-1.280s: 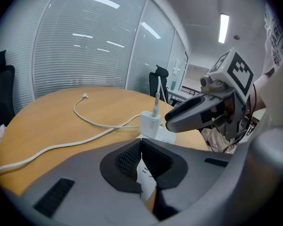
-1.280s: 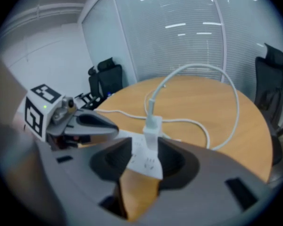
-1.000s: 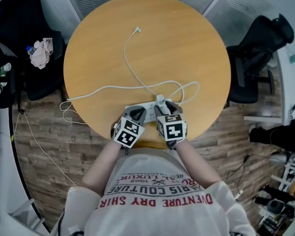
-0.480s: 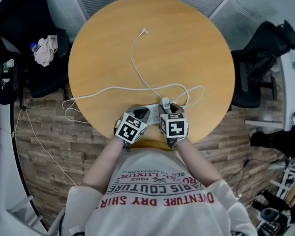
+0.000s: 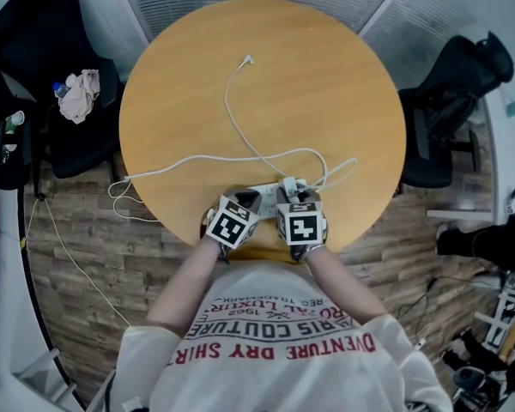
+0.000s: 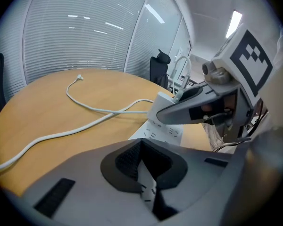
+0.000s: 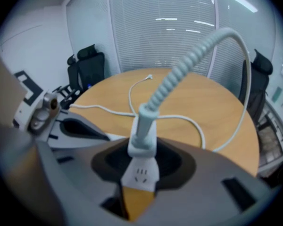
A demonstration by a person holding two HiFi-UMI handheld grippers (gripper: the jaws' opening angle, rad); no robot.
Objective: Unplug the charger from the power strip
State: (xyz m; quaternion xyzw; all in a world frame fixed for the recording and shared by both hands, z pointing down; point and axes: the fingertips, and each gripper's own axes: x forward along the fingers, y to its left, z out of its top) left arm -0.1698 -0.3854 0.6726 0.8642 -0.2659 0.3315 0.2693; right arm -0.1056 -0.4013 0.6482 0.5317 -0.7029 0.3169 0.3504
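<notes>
A white power strip (image 5: 263, 190) lies near the front edge of the round wooden table (image 5: 326, 84). A white charger (image 5: 287, 183) stands plugged into it, and its ribbed cord (image 7: 188, 60) arches up and away. My left gripper (image 5: 245, 201) is shut on the strip's left end (image 6: 162, 128), which runs between its pads. My right gripper (image 5: 299, 197) reaches down over the charger (image 7: 142, 140). Its jaws are closing, with the charger between them and a gap still showing at each side.
A thin white cable (image 5: 232, 118) runs across the table to a loose plug at the far side. The strip's own cord (image 5: 154, 172) trails off the left edge. Black chairs (image 5: 34, 41) (image 5: 451, 93) stand on both sides, and a cloth (image 5: 79, 93) lies on the left one.
Both grippers stay at the strip near the table's front edge. Only the head view has shifted slightly.
</notes>
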